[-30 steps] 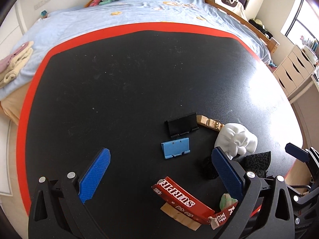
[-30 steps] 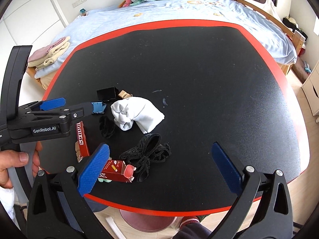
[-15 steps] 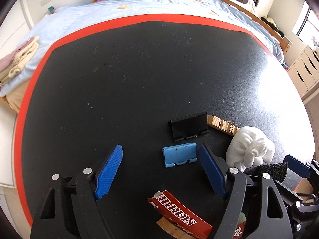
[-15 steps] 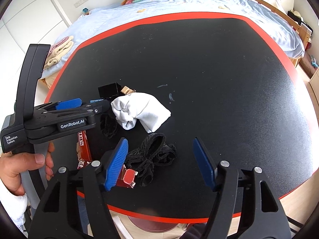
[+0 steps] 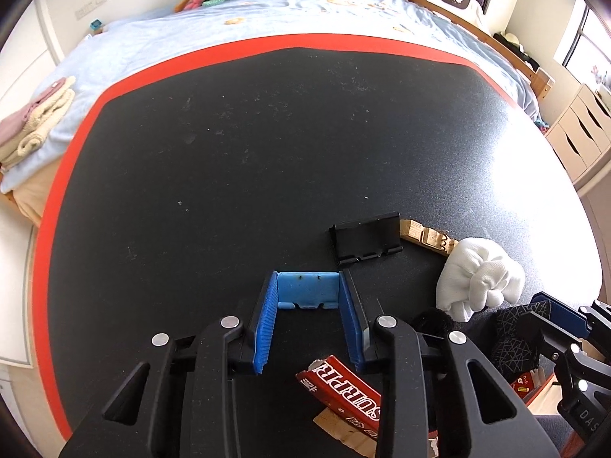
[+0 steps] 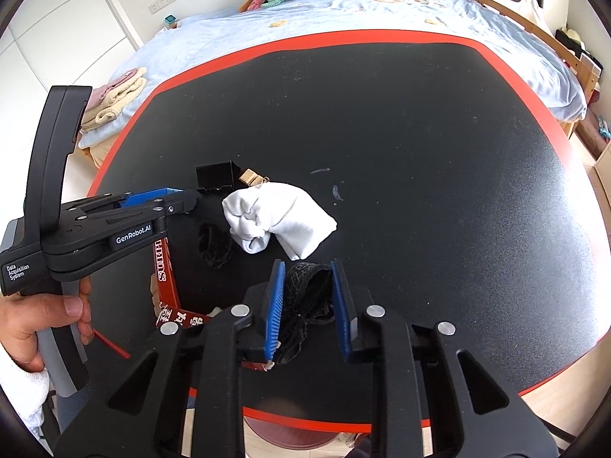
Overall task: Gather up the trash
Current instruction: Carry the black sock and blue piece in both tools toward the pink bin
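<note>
The black desk (image 5: 236, 160) (red-edged) carries a blue holder (image 5: 307, 291), a black holder (image 5: 364, 237) and a wooden clip (image 5: 427, 234). Near them lie a white cloth (image 6: 278, 218), black netting (image 6: 305, 286) and a red wrapper (image 5: 343, 389).

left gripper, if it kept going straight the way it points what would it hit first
The left gripper already has the blue stand between its jaws, so that comes first. Beyond it, slightly to the right, lies the black stand; then only bare black table, though depth is hard to judge.
</note>
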Action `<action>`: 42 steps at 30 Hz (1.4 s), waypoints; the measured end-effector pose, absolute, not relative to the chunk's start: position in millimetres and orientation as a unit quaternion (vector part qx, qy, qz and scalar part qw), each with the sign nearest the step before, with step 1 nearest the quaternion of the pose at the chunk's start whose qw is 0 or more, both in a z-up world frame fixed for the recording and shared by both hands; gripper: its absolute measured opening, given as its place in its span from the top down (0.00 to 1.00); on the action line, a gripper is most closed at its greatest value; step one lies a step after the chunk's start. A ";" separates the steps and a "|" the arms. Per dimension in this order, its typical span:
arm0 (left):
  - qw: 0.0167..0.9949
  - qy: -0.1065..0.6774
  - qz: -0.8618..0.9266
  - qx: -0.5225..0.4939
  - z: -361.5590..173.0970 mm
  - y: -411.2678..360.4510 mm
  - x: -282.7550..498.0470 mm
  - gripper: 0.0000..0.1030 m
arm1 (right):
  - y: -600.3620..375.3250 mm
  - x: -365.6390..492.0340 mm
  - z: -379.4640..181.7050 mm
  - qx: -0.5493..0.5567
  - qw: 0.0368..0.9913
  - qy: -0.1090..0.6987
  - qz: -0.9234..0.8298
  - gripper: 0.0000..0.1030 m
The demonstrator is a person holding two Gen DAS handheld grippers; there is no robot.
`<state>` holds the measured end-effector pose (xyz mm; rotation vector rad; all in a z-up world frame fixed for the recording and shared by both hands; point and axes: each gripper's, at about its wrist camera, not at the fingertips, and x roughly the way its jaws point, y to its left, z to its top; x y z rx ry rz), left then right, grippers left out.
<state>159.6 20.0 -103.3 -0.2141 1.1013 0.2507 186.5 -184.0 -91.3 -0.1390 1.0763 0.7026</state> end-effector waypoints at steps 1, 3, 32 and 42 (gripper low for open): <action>0.840 0.520 0.118 -0.101 -102.9 20.4 157.6 0.70 | -183.9 186.0 -90.0 -0.065 0.800 0.499 0.326 0.79; 0.843 0.516 0.115 -0.100 -100.2 23.0 152.9 0.70 | -184.3 185.2 -86.5 -0.064 0.803 0.495 0.325 0.79; 0.893 0.447 0.023 -0.046 -8.4 -4.7 79.6 0.70 | -205.0 149.7 6.8 -0.071 0.853 0.404 0.324 0.79; 0.900 0.434 -0.018 -0.030 12.9 -27.8 34.2 0.70 | -229.6 96.5 29.6 -0.079 0.851 0.386 0.347 0.79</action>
